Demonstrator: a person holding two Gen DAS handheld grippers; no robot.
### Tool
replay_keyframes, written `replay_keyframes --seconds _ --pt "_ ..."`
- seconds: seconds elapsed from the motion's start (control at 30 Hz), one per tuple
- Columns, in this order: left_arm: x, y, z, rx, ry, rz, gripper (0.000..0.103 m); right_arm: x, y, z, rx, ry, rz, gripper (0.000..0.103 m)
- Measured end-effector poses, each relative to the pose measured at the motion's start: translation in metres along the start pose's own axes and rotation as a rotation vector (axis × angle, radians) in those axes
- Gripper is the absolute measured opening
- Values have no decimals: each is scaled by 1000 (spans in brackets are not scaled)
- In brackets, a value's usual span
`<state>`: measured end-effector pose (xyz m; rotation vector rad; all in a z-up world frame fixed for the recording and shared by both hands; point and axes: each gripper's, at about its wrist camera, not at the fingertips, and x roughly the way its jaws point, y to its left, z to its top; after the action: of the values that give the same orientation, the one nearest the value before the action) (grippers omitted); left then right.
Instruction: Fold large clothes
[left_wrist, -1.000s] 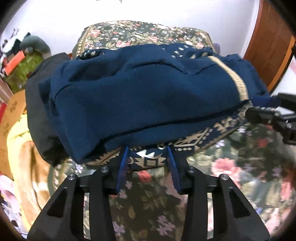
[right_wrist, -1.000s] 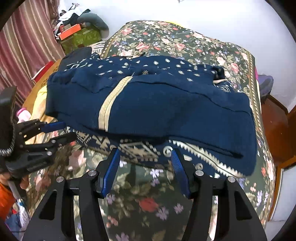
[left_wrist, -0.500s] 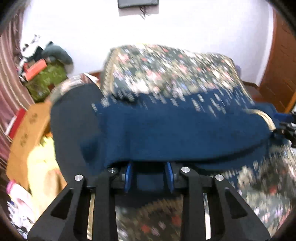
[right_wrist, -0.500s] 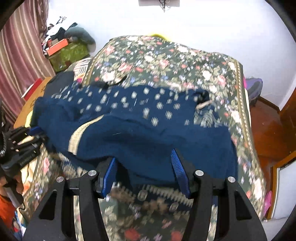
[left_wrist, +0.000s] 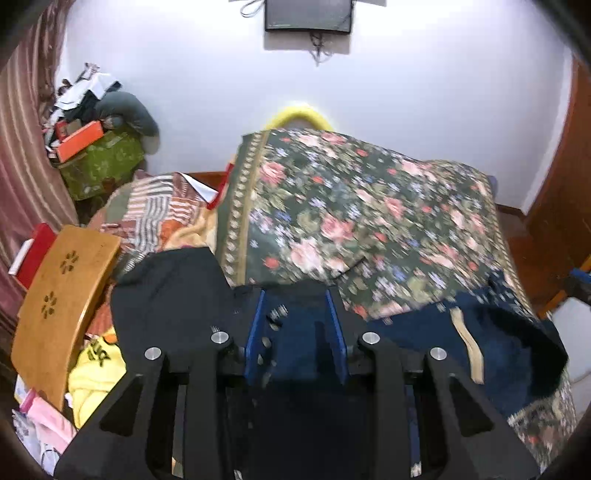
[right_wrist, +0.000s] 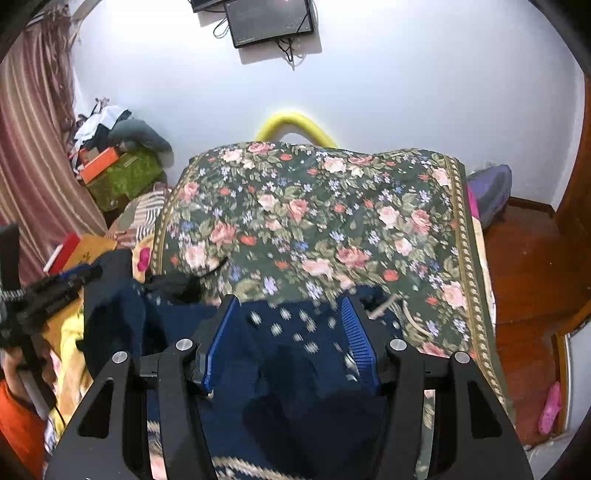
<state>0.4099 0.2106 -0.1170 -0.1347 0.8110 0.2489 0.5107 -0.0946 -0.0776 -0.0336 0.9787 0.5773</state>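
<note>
right wrist, floral bedspread (right_wrist: 314, 221), white wall (right_wrist: 406, 81)

Pretty clearly a bedroom in someone's home. A bed (right_wrist: 469, 258) with a dark floral spread fills the middle of both views, with a yellow headboard (right_wrist: 295, 123) poking up behind it against a plain white wall (right_wrist: 406, 92). Small screen (right_wrist: 269, 20) mounted at top center, cables dangling under it. Striped pinkish curtain (right_wrist: 33, 147) down the left edge. Upper left has a heap of boxes (left_wrist: 96, 155) and clothes piled in the corner. Wood floor (right_wrist: 528, 266) on the right, pink slipper (right_wrist: 550, 410) lying at lower right. Lived-in and cluttered, nothing like a lab.
</note>
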Motion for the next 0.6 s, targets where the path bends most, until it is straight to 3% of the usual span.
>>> replay_keyframes --seconds 0.13,0.33,0.6 --pt "-8 -13 -28 53 59 -73 33 -4 -13 -37 -19 56 22 53" --pt "-15 -61 -71 232 129 -112 33 -13 -28 -86 -66 142 -13 53" --pt "1 -131 -92 371 167 -171 33 18 -19 -114 -117 259 3 53"
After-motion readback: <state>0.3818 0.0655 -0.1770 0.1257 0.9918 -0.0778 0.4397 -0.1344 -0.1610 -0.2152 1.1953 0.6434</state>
